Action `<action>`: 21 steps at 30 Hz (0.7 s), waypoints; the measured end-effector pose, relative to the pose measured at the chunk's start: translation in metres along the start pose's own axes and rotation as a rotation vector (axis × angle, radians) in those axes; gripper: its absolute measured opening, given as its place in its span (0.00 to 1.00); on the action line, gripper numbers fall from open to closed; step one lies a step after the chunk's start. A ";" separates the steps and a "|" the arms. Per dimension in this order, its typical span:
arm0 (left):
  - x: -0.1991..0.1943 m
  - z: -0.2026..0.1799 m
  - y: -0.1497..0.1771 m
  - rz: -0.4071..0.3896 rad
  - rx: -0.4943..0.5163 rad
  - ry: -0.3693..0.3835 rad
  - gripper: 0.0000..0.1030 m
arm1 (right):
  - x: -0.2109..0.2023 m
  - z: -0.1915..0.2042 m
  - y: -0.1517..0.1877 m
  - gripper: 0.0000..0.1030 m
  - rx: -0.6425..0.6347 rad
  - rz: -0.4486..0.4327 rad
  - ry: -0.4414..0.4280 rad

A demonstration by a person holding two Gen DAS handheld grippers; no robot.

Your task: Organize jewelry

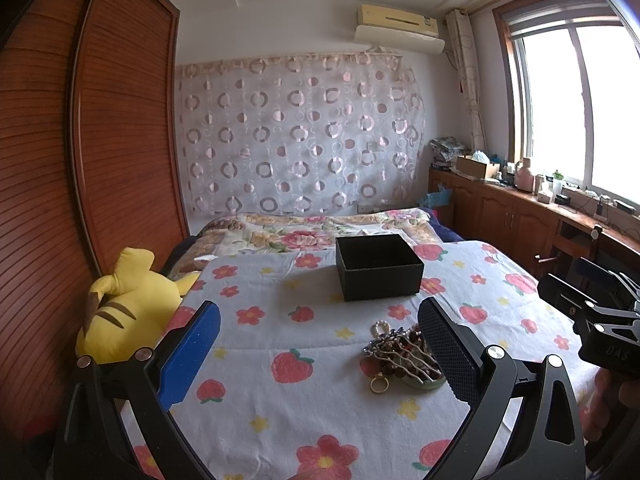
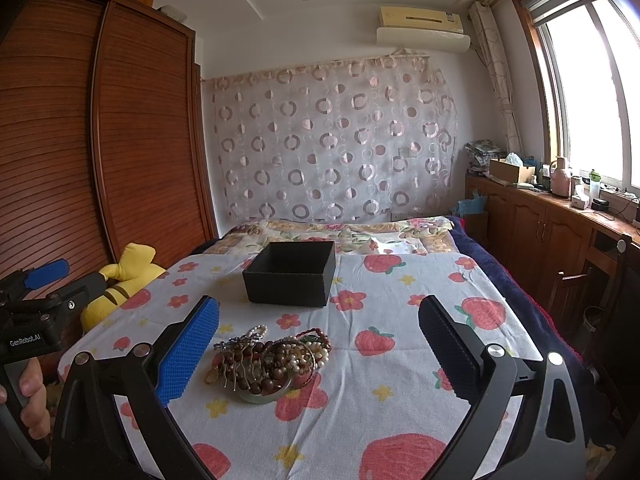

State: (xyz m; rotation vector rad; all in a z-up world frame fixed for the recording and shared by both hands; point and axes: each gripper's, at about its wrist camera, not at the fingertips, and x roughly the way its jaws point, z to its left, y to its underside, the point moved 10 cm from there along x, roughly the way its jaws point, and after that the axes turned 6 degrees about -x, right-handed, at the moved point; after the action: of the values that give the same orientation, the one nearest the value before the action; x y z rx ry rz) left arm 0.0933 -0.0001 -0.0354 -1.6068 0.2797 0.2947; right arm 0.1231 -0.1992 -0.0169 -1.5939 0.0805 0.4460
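A pile of jewelry [image 2: 268,364] lies on the strawberry-print bedspread [image 2: 380,412]: bead bracelets, pearls, a silver hair comb, a bangle. In the left wrist view the jewelry pile [image 1: 400,354] sits just left of the right finger, with a gold ring [image 1: 378,384] at its front. An empty black box [image 1: 378,266] stands open beyond it; it also shows in the right wrist view [image 2: 290,272]. My left gripper [image 1: 320,356] is open and empty. My right gripper [image 2: 320,356] is open and empty, the pile beside its left finger.
A yellow plush toy [image 1: 128,308] lies at the bed's left edge by a wooden wardrobe [image 1: 100,120]. A floral blanket [image 1: 312,232] lies behind the box. Wooden cabinets [image 2: 540,228] with clutter run under the window on the right.
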 end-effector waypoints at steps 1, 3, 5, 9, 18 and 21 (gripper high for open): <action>0.000 0.000 0.000 0.000 0.000 0.000 0.93 | 0.000 0.000 0.000 0.98 -0.001 0.000 0.001; 0.000 0.000 0.000 0.000 0.000 0.000 0.93 | 0.000 0.000 0.000 0.98 0.000 0.001 0.000; 0.000 0.000 0.000 0.000 0.000 0.001 0.93 | 0.000 0.000 0.000 0.98 0.000 0.001 0.000; 0.000 -0.001 0.000 -0.002 0.000 0.000 0.93 | 0.000 0.000 0.000 0.98 -0.002 0.000 0.000; 0.001 -0.001 0.000 -0.002 -0.001 0.001 0.93 | 0.000 0.000 0.000 0.98 -0.001 0.002 0.000; 0.000 -0.001 0.000 -0.002 -0.001 0.001 0.93 | 0.000 0.000 0.000 0.98 -0.001 0.001 0.001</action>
State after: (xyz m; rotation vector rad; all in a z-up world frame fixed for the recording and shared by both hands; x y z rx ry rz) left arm 0.0936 -0.0006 -0.0353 -1.6083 0.2789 0.2924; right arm 0.1234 -0.1988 -0.0169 -1.5947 0.0818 0.4466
